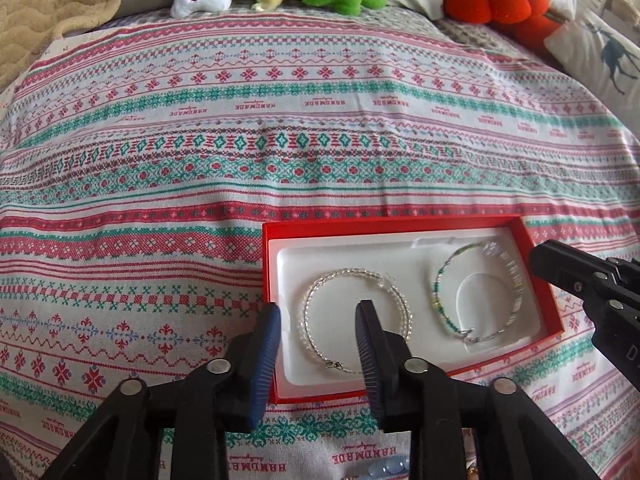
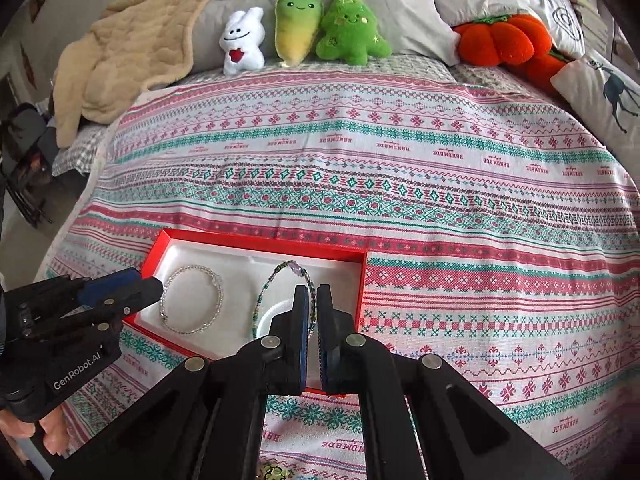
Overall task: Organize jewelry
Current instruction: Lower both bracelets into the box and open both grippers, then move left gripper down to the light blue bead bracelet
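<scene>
Lying in the red box on the bed, the green bracelet was pinched near its right side by the right tongs; the left tongs were held open above the clear bracelet.

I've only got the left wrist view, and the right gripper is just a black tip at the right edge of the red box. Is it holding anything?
Observer: Yes. In the right wrist view the right gripper is closed almost tight on the green beaded bracelet. The right side of its strand runs between the fingers.
Operator: Is any jewelry left outside the box on that side?
Observer: At the bottom edge of the right wrist view, what looks like a small cluster of green beads lies on the patterned cloth, on the near side of the red box.
</scene>
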Motion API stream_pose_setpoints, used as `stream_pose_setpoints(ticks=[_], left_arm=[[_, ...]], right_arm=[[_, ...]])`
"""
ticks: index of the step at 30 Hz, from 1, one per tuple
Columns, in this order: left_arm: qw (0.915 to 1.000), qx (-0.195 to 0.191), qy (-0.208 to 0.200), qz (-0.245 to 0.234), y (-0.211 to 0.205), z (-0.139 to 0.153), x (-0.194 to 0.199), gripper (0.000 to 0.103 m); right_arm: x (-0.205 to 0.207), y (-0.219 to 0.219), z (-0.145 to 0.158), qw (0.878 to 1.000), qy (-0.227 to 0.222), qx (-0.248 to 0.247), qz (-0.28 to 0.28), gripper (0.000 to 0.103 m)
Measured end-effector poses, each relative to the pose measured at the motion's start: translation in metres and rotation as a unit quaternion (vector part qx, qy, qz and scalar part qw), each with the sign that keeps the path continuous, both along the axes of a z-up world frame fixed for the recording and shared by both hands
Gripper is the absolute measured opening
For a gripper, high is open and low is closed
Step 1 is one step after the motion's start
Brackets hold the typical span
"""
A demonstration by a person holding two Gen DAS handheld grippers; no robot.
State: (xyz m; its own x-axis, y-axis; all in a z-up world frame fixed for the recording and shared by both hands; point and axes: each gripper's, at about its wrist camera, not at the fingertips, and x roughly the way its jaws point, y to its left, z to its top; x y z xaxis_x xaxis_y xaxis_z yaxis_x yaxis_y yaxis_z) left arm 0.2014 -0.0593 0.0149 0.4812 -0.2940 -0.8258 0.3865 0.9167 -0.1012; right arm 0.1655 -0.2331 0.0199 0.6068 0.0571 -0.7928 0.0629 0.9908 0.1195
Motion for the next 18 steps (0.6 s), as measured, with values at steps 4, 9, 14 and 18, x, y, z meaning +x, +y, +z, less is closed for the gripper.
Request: stream_pose_setpoints(ticks=[4,9,14,18], left_arm=[[0.9998,0.007,-0.016,-0.008,-0.002,0.012,-0.010,0.059],[0.9995,0.015,-0.024,-0.012,-0.001,0.021,-0.025,0.075],[0.9992,0.029,-0.023,-0.015,-0.003,0.021,-0.046,0.084],[0.9992,0.032,-0.008,-0.022,-0.005,0.017,-0.064,0.088]], right_arm=[[-0.010,0.000,0.012,1.000,-0.003,0.008,0.002,0.020],[-0.029,-0.008,0.024,1.000,0.003,0.026,-0.007,0.045],[-0.048,-0.017,0.029,0.999,0.023,0.020,-0.019,0.053],[-0.067,-0.021,0.032,0.999,0.038,0.023,-0.026,0.058]])
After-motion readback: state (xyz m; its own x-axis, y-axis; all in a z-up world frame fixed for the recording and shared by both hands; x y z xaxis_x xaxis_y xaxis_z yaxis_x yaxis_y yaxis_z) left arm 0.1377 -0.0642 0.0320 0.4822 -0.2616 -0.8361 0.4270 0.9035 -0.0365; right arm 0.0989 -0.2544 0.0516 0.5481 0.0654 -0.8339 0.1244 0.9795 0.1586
